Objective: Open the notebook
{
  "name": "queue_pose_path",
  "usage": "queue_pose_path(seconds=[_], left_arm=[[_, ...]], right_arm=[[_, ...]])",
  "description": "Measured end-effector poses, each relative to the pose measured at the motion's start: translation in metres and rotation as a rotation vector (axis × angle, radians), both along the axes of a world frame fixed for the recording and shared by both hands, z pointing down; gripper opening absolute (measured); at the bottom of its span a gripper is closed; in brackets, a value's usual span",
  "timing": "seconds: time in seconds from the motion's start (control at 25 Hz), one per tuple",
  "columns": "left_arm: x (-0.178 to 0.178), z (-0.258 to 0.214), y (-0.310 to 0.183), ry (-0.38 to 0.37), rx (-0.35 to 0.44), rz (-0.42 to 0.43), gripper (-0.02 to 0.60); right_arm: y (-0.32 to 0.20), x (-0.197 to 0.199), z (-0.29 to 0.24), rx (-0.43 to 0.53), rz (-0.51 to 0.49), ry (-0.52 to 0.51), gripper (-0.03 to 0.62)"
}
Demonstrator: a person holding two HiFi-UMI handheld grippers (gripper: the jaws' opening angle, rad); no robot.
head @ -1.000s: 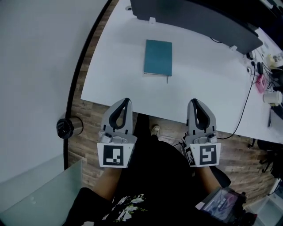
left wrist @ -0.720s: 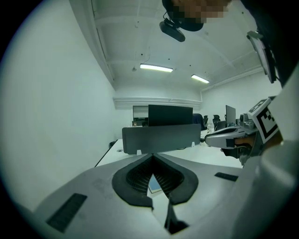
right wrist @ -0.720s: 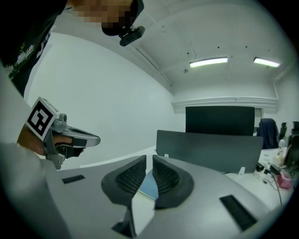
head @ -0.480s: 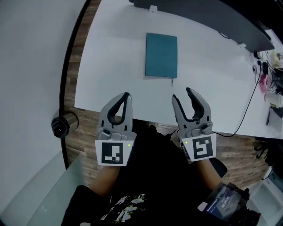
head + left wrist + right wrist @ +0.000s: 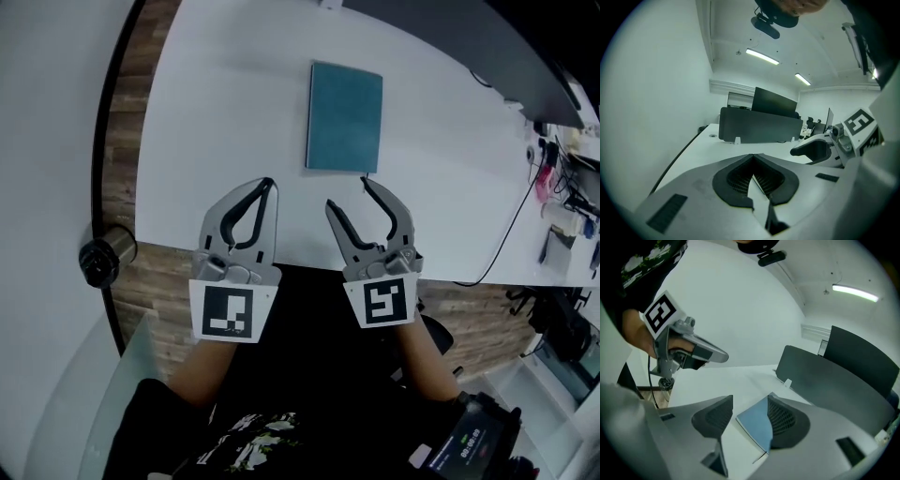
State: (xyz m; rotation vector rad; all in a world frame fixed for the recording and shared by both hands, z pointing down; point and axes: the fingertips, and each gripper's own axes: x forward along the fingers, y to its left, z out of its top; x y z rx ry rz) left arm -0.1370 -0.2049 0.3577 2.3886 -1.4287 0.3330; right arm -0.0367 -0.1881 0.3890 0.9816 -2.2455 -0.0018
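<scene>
A shut teal notebook (image 5: pixel 345 117) lies flat on the white table (image 5: pixel 225 103), with a thin ribbon marker (image 5: pixel 364 178) sticking out of its near edge. My right gripper (image 5: pixel 348 193) hovers just short of that edge. Its jaws have just been opening and now stand wide, gripping nothing. In the right gripper view the notebook (image 5: pixel 757 425) shows on the table beyond the right gripper (image 5: pixel 750 399). My left gripper (image 5: pixel 269 184) is shut and empty over bare table, left of the notebook's near corner. In its own view the left gripper (image 5: pixel 752 156) has its pads together.
A dark screen panel (image 5: pixel 459 42) runs along the table's far edge. A black cable (image 5: pixel 511 230) and small clutter (image 5: pixel 553 187) lie at the right end. A metal cylinder (image 5: pixel 101 258) stands on the wood floor at left, beside a curved white wall.
Both grippers have moved forward from the table's near edge toward the notebook. The right jaws went from shut to wide open. The left jaws stayed shut.
</scene>
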Motion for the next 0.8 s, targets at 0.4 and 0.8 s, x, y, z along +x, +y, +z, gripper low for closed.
queue_pose_path(seconds=[0.4, 0.8], left_arm=[[0.033, 0.046, -0.035, -0.049, -0.131, -0.026, 0.006], [0.017, 0.058, -0.013, -0.054, -0.177, -0.041, 0.006]], right_arm=[[-0.041, 0.002, 0.102, -0.048, -0.230, 0.134, 0.270], [-0.033, -0.037, 0.093, 0.011, -0.271, 0.128, 0.122]])
